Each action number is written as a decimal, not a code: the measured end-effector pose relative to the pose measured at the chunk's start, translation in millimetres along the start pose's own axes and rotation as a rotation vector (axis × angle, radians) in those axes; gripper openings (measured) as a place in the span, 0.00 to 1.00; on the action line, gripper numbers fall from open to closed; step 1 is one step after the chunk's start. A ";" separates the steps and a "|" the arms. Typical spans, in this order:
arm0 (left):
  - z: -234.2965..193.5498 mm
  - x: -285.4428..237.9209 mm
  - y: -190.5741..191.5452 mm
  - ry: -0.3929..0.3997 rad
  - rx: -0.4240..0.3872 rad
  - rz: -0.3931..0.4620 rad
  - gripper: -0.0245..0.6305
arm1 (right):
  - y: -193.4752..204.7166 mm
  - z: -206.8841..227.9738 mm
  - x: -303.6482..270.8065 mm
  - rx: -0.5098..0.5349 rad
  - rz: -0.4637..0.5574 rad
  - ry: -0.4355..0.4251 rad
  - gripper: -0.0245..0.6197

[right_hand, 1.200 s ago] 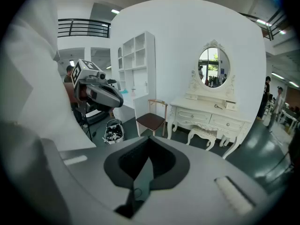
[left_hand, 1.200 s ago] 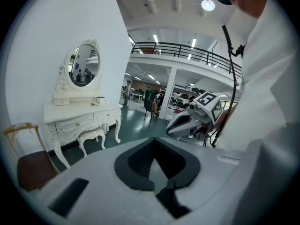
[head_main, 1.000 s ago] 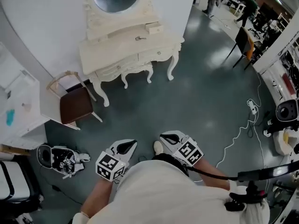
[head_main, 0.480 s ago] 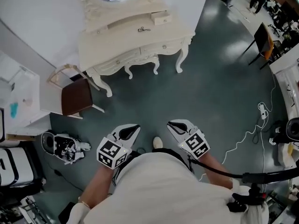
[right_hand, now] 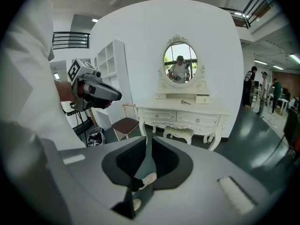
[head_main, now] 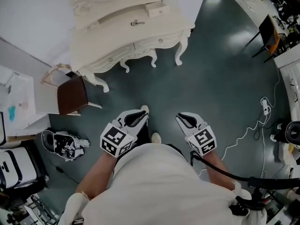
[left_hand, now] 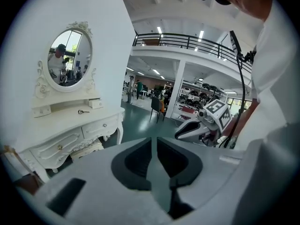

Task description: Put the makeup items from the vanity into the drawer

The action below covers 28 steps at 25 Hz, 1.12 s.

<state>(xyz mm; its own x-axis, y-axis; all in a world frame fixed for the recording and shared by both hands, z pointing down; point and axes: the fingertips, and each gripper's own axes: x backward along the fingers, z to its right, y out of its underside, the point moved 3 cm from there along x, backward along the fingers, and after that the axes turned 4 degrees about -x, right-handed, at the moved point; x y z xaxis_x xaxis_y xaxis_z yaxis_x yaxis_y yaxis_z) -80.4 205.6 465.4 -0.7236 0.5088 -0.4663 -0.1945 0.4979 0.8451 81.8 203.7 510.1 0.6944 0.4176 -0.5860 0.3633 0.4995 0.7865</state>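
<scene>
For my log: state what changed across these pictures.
The person stepped toward the cream carved vanity, carrying both tools forward. The left gripper is opening its jaws, with nothing between them. Unchanged: the right gripper is empty, the small dark metal makeup tool lies on the vanity top, and the drawers are shut.

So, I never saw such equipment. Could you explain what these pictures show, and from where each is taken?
A person holds one hand-held claw in each hand; no robot is here. The top-down picture comes from a camera on the person's head: left claw, right claw. The other two come from cameras riding on each claw. Both claws hold nothing; the left one's jaws are opening, the right's stand slightly apart. Ahead stands a white vanity; on it lie a small metal tool and a little box.
</scene>
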 end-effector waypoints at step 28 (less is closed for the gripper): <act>-189.4 -130.4 -91.4 -0.106 0.001 0.091 0.14 | -128.6 136.4 -32.6 0.099 -0.065 0.072 0.05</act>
<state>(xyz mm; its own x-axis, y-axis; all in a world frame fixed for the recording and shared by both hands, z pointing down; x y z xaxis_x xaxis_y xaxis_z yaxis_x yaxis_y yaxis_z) -93.7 -39.3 498.5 -0.6643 0.6232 -0.4127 -0.1305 0.4469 0.8850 97.1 22.3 454.7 0.6224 0.4419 -0.6461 0.4679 0.4517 0.7596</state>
